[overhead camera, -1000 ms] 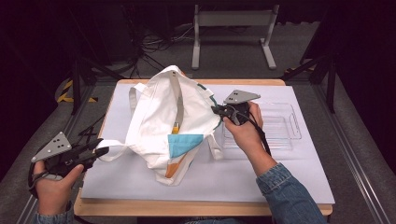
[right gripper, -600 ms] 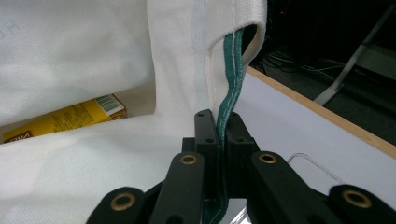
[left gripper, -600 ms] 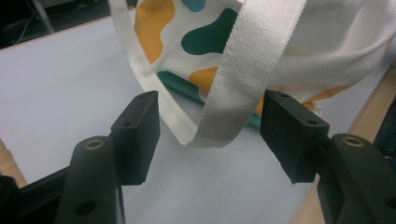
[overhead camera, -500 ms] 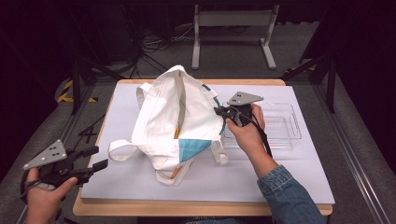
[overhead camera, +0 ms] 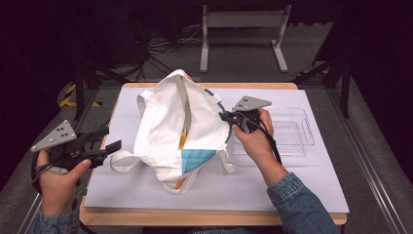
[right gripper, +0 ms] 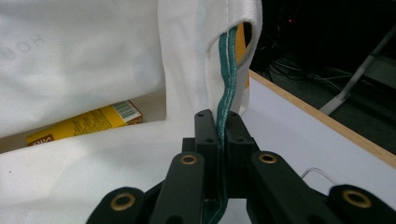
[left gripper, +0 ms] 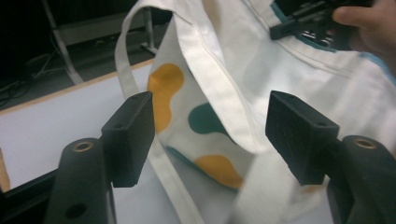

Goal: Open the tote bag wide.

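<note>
A white tote bag [overhead camera: 165, 122] with teal and orange patches stands on the white mat. My right gripper [overhead camera: 225, 117] is shut on its teal-trimmed rim [right gripper: 227, 88], and the right gripper view has the jaws [right gripper: 222, 126] clamped on that edge. A yellow box [right gripper: 84, 123] lies inside the bag. At the table's left edge my left gripper [overhead camera: 114, 137] is open; its jaws have just been opening. In the left gripper view the gripper [left gripper: 210, 135] has its jaws wide apart, with the bag's strap [left gripper: 219, 79] beyond them and no pad touching it.
A clear plastic tray [overhead camera: 292, 131] sits on the mat behind my right hand. The white mat [overhead camera: 272, 185] covers the wooden table. The bag's loose handle loop [overhead camera: 119, 163] lies near the left gripper. A metal stand [overhead camera: 243, 29] is on the floor beyond the table.
The left gripper let go of the bag's handle loop, drew back to the left, opened its jaws and rose. The bag now stands taller. The right gripper kept its grip in place.
</note>
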A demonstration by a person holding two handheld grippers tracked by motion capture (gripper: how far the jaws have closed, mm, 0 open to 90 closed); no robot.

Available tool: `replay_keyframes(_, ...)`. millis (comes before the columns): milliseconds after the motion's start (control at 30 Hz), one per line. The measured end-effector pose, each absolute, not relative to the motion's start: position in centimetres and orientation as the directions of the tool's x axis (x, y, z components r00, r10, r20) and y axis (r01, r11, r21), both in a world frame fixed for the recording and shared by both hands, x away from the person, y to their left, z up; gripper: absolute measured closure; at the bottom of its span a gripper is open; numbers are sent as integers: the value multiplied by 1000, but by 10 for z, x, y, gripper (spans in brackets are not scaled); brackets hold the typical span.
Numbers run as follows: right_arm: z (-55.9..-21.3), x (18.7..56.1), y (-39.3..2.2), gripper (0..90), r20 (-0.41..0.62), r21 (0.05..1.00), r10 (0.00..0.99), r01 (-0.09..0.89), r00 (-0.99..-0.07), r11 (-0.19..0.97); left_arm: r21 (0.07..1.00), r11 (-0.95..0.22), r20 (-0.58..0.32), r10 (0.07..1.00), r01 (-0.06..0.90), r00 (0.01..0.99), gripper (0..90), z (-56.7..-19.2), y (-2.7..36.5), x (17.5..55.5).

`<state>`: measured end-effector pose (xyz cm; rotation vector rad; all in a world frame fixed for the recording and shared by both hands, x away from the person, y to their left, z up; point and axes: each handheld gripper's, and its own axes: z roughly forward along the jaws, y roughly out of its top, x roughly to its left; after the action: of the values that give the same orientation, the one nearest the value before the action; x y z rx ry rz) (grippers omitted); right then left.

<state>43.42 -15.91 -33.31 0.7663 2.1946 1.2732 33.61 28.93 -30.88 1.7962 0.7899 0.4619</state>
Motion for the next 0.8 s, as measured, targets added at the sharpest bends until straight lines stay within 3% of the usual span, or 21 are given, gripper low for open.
replay_keyframes(333, -333, 432, -158, 862, -131, 887, 672, 217, -729, 409, 918, -243, -67, 684, 313, 727, 348, -320, 256, 377)
replay_keyframes(633, -332, 429, -154, 858, -139, 891, 662, 199, -737, 409, 908, -226, -125, 660, 354, 741, 347, -333, 232, 411)
replay_keyframes(667, -332, 429, -153, 858, -139, 891, 661, 198, -738, 409, 905, -227, -132, 655, 360, 744, 361, -335, 230, 413)
replay_keyframes(767, -332, 429, -152, 851, -137, 891, 657, 197, -741, 409, 900, -248, -117, 655, 359, 746, 534, -336, 229, 414)
replay_keyframes(800, -332, 429, -152, 854, -141, 891, 658, 195, -740, 410, 899, -261, -93, 668, 351, 738, 645, -335, 229, 412)
